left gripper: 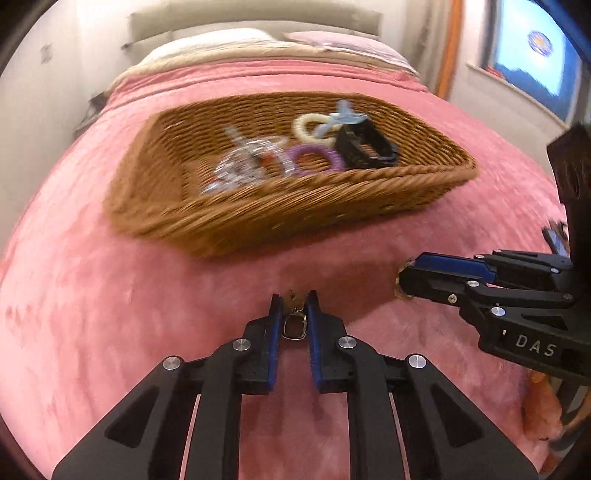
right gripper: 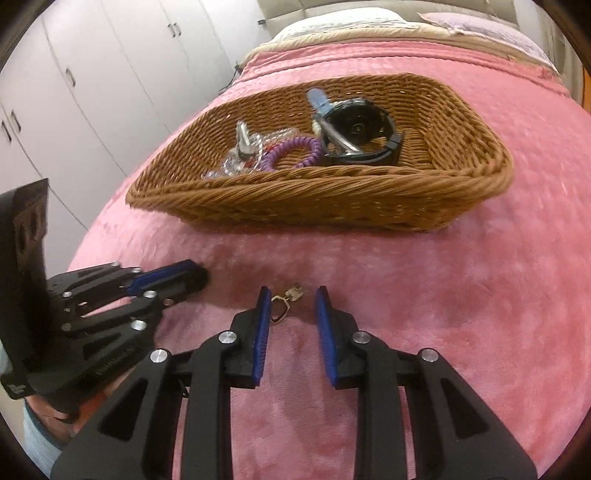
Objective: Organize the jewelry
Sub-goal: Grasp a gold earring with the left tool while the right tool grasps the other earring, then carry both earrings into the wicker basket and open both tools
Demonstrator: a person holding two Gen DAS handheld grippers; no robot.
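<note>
In the left wrist view my left gripper [left gripper: 294, 299] is shut on a small metal earring [left gripper: 295, 314] that rests on the pink blanket [left gripper: 147, 314]; both blue pads touch its sides. The right wrist view shows my right gripper [right gripper: 293, 290] open over a second small earring [right gripper: 294, 292]. That earring lies on the blanket against the left pad, clear of the right pad. A wicker basket [left gripper: 332, 184] [right gripper: 332, 177] beyond both grippers holds a purple coil band [right gripper: 295, 149], a black watch [right gripper: 354, 129] and clear beads [right gripper: 236, 162]. Each gripper shows beside the other: the right gripper [left gripper: 400, 280], the left gripper [right gripper: 203, 277].
The blanket covers a bed with pillows [right gripper: 332, 22] at its far end. White wardrobe doors [right gripper: 92, 74] stand to the left of the bed. A window [left gripper: 535, 62] is at the far right. A person's hand [right gripper: 40, 410] holds the left gripper.
</note>
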